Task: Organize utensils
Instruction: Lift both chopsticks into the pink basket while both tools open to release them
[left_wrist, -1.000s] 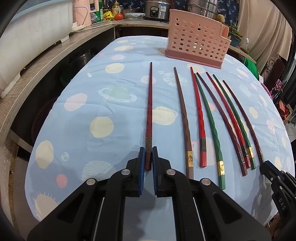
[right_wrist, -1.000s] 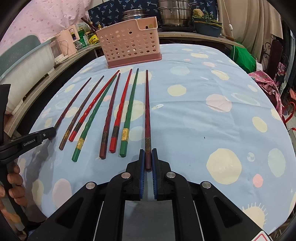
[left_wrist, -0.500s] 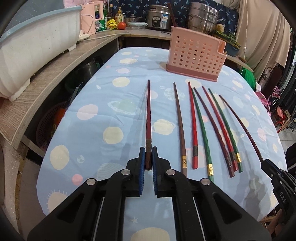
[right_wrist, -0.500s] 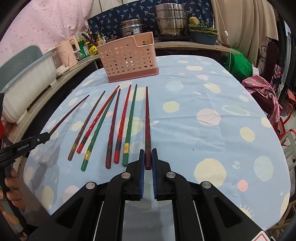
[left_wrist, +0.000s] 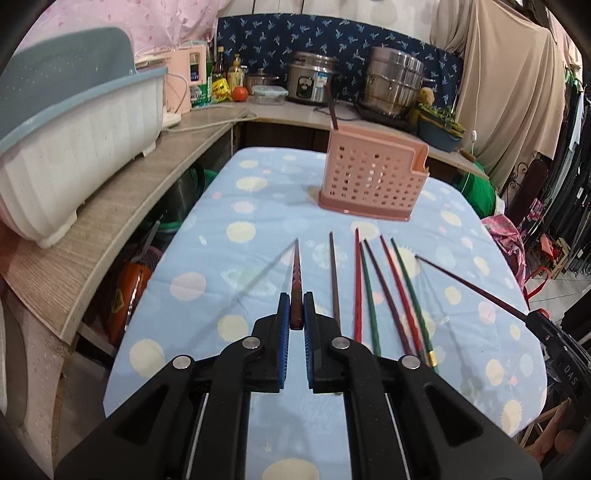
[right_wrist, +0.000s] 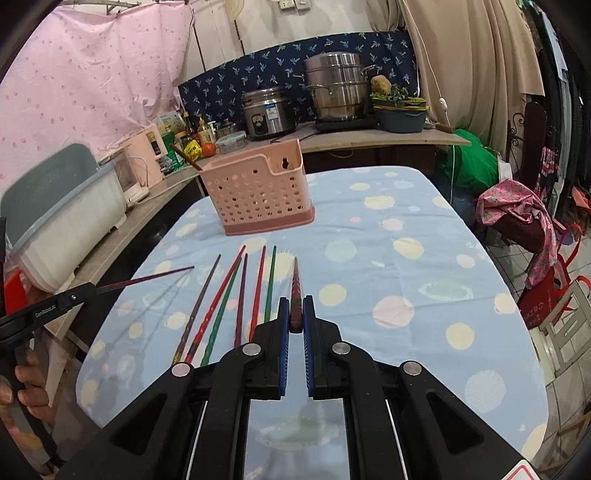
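1. Both tools were clamped on chopsticks: the left tool (left_wrist: 297, 314) was seen pinching the butt of a dark red chopstick (left_wrist: 296, 273), and the right tool (right_wrist: 297, 314) was seen pinching a second dark chopstick (right_wrist: 296, 282).
2. Since a second earlier, both held chopsticks had been lifted off the blue spotted worktop (left_wrist: 221, 266); their tips were now held clear of the cloth, shadows being cast beneath.
3. Six chopsticks were left lying side by side on the worktop, among them a brown chopstick (left_wrist: 334, 273) and a green chopstick (left_wrist: 369, 295).
4. Farther off, the pink perforated basket (left_wrist: 371, 181) was seen standing with one stick already in it; carrying the lifted pair there was judged to be the step now opened.
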